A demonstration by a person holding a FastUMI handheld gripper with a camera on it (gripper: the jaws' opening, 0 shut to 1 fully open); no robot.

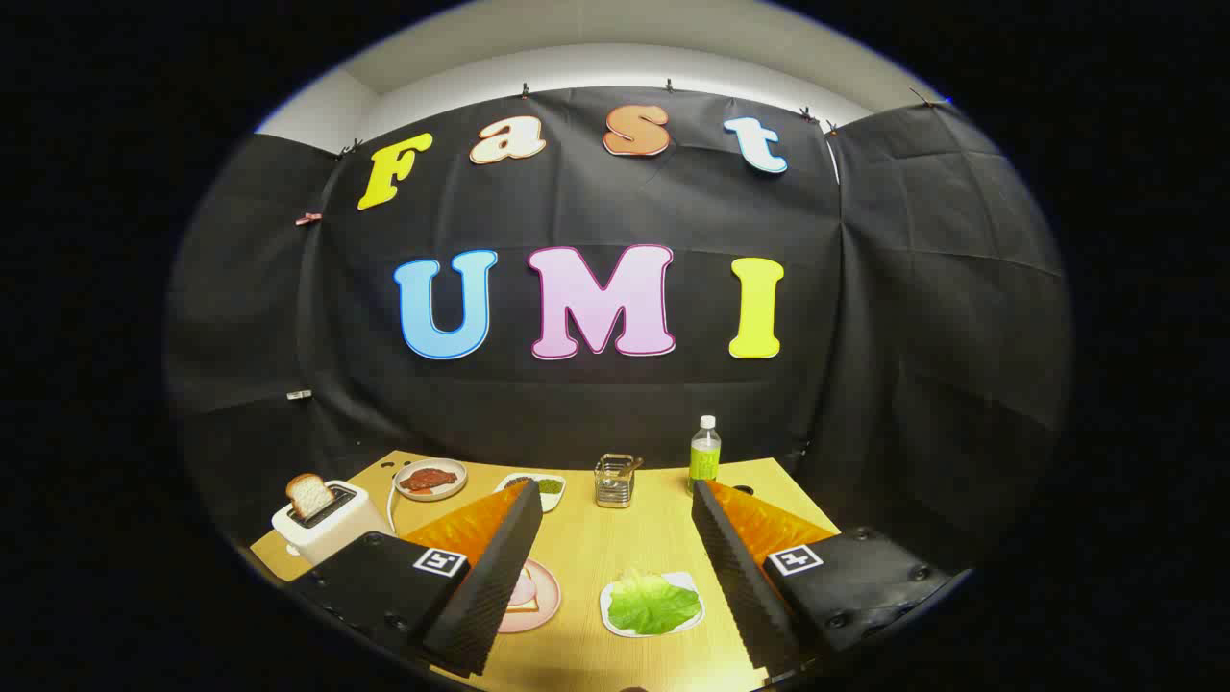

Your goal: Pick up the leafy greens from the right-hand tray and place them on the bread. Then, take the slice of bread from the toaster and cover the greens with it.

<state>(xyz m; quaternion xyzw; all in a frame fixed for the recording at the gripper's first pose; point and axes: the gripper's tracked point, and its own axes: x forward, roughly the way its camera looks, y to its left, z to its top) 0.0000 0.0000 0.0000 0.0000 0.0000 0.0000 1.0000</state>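
Fingers [615,567] spread wide apart, holding nothing, hovering above the near part of the wooden bench [615,538]. Leafy greens [653,604] lying flat on a small white tray [684,580], on the near bench between the fingers and closer to the right one. Just left of it, a pink plate [546,596] with what looks like bread and a filling, half hidden behind the left finger. Toaster [327,524] well to the left, a slice of bread [309,495] standing up out of its slot. Farther back: a plate with something red [430,478], a small tray of dark greens [548,486], a wire holder [615,481], a green bottle [704,454]. Likely first step not yet begun: lowering onto the leaf. Risks: a thin, limp leaf slipping out of the fingers or tearing if pinched at the edge; dragging or tipping the light tray if closing too low; knocking the pink plate with the left finger on the way down.
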